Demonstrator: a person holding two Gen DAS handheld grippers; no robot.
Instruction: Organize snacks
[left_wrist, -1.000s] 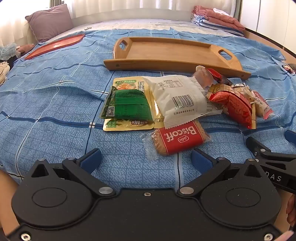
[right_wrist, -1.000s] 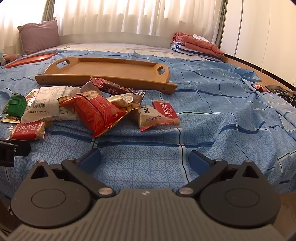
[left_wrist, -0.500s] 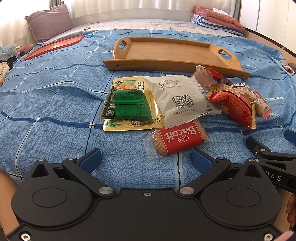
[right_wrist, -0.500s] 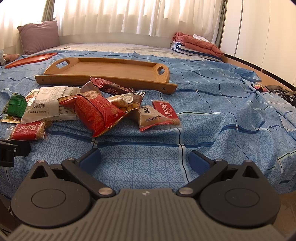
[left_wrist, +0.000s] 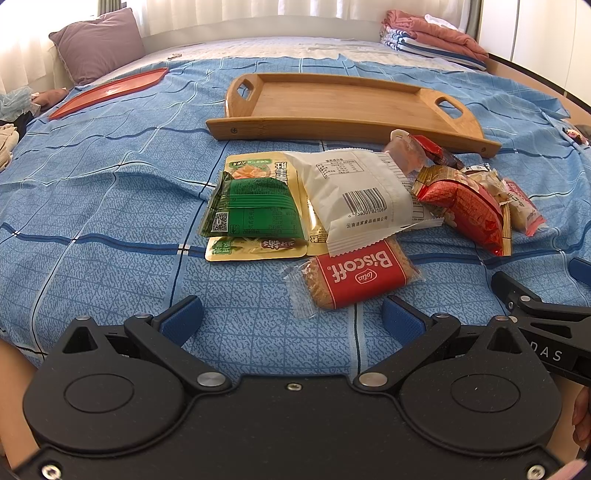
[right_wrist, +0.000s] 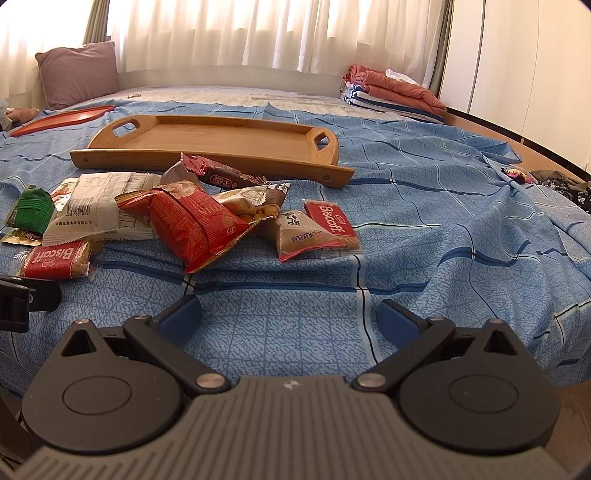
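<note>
Several snack packets lie in a loose pile on the blue bedspread. Nearest my left gripper (left_wrist: 291, 317) is a red Biscoff packet (left_wrist: 356, 273), just ahead of the open, empty fingers. Behind it lie a white packet (left_wrist: 354, 192), a green packet (left_wrist: 255, 208) on a yellow pouch, and a red bag (left_wrist: 465, 210). A wooden tray (left_wrist: 343, 99) with nothing in it sits beyond the pile. My right gripper (right_wrist: 290, 315) is open and empty, short of a second Biscoff packet (right_wrist: 330, 221), a beige packet (right_wrist: 301, 234) and the red bag (right_wrist: 192, 221).
A red-orange tray (left_wrist: 107, 90) lies at the far left near a mauve pillow (left_wrist: 98, 42). Folded blankets (right_wrist: 391, 92) are stacked at the far right. The bed's wooden edge (right_wrist: 517, 136) curves along the right. The bedspread is wrinkled around the pile.
</note>
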